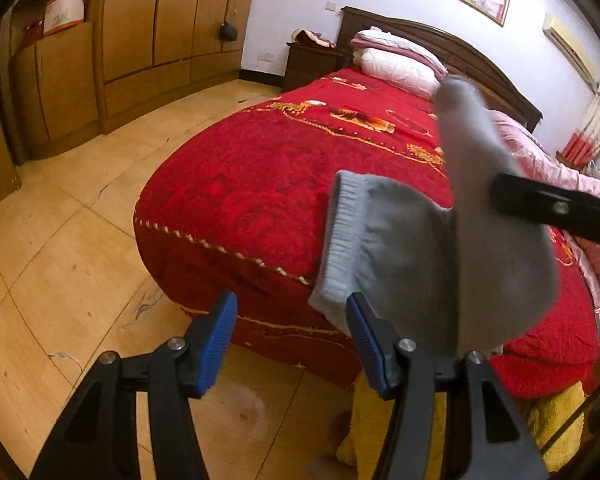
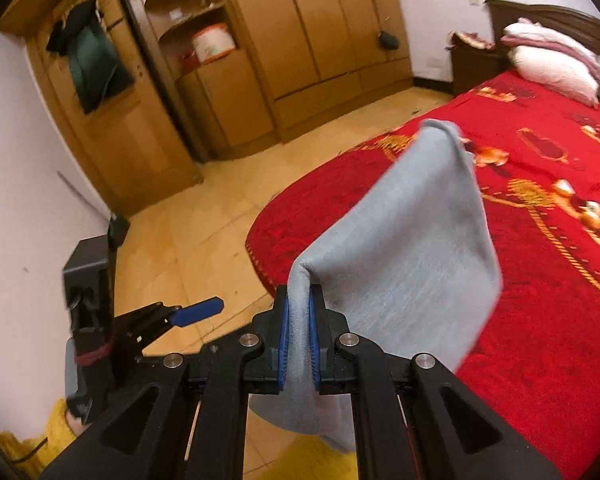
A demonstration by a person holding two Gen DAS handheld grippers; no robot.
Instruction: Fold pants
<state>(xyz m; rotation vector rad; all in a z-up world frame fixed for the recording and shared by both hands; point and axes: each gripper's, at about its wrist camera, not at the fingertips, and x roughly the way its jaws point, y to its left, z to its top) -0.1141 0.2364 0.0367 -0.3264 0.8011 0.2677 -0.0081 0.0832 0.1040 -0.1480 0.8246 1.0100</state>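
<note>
Warm, dim indoor light tints both views yellowish. Fisheye bending curves the floor tiles (image 1: pixel 60 248) and wardrobe (image 2: pixel 320 40), with dark corners. The grey pants (image 2: pixel 412 248) are motion-blurred; shadows are soft.

The pants (image 2: pixel 412 256) are pale grey-blue, with a ribbed cuff. Behind them the bedspread (image 1: pixel 260 184) is deep red, patterned with gold chains and orange motifs. At its head lie white and pink pillows (image 1: pixel 400 60). Beside the bed, the wardrobe (image 1: pixel 172 16) and floor (image 1: pixel 60 248) are honey-brown. Both grippers (image 2: pixel 299 340) are black with blue pads (image 1: pixel 216 340).
</note>
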